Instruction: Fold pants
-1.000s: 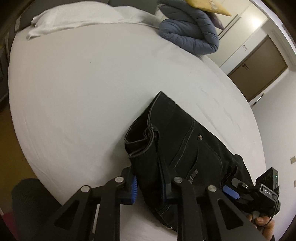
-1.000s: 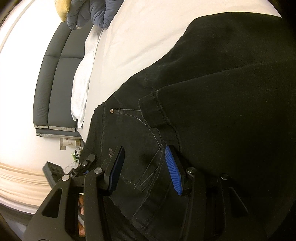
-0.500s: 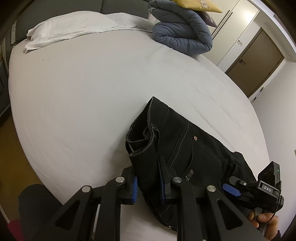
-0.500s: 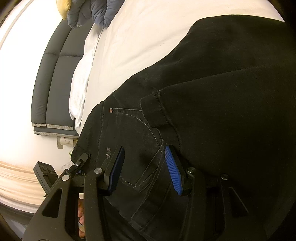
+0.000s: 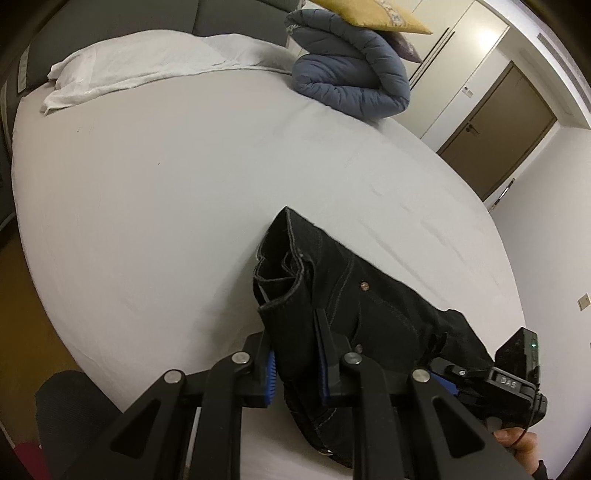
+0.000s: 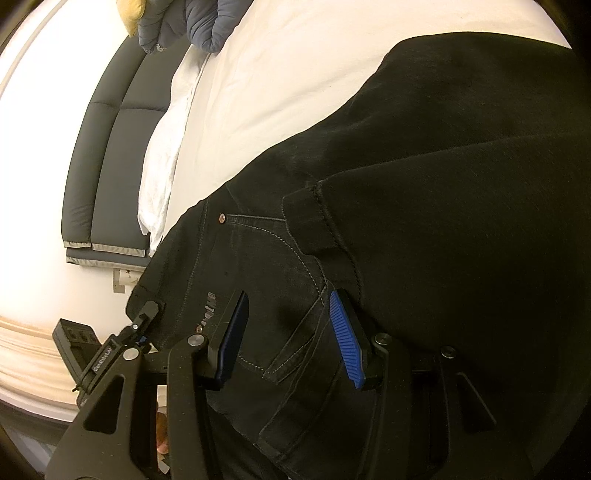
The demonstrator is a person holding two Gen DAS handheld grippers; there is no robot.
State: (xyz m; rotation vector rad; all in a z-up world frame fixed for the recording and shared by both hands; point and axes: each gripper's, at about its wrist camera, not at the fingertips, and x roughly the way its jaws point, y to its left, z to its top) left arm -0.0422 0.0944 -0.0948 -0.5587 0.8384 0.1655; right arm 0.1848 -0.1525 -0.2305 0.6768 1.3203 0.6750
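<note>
A white bed [image 5: 177,192] is carrying black pants [image 5: 369,317] at its near edge, a pillow [image 5: 136,62] and a blue quilt [image 5: 351,85] lying far off.

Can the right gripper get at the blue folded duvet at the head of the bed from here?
Probably not: the right gripper sits over the black jeans, and the duvet lies far across the bed.

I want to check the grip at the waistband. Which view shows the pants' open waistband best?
The left wrist view: the black pants' waistband gapes open just beyond the left tongs, which pinch its fabric. The right wrist view shows only a pocket, a rivet and a folded-over leg.
</note>
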